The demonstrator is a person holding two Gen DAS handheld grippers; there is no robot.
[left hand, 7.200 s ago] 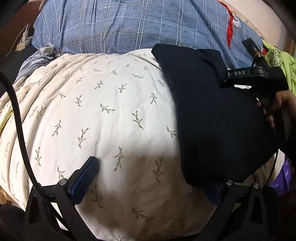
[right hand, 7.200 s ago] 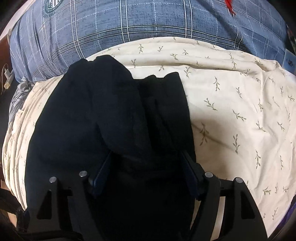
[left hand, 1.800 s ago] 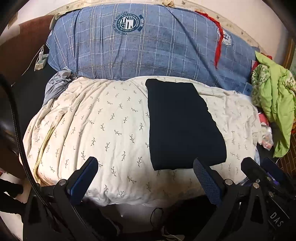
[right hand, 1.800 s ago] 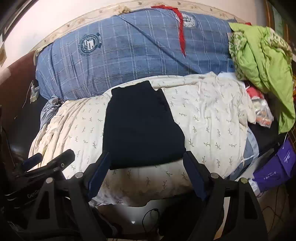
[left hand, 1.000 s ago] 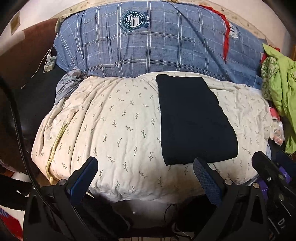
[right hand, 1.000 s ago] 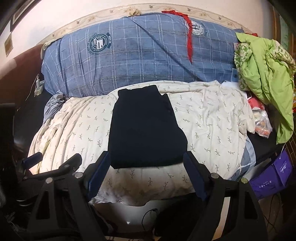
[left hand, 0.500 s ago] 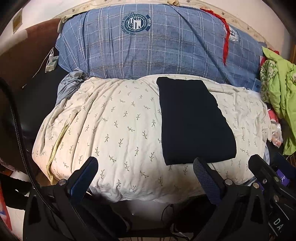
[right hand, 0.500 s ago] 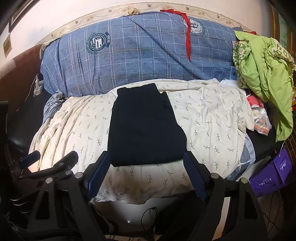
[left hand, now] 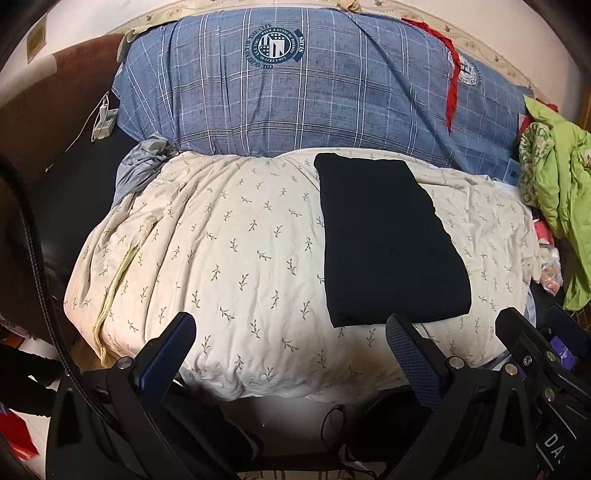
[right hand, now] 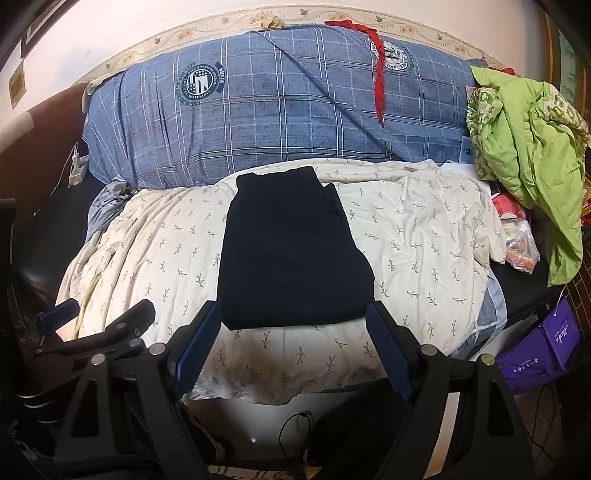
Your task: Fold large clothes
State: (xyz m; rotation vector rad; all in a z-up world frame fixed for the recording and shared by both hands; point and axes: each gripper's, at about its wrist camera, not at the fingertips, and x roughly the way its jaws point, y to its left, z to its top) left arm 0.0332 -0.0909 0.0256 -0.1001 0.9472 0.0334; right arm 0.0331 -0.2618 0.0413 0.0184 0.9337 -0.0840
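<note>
A pale wall (right hand: 110, 40) with a patterned floral border strip (right hand: 424, 27) runs behind the bed. On the bed, a cream duvet printed with small leaf sprigs (left hand: 229, 251) lies in front of a blue plaid quilt with round crests (left hand: 332, 92). A crumpled lime-green blanket (right hand: 528, 147) is heaped at the right, and a purple bag (right hand: 546, 343) stands below it near the floor.

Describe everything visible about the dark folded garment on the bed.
The black folded cloth garment looks matte and soft, folded into a flat, roughly rectangular stack with a slightly uneven far end. It lies on the cream leaf-print quilt, its far end near the blue plaid duvet. Neither claw touches it.
</note>
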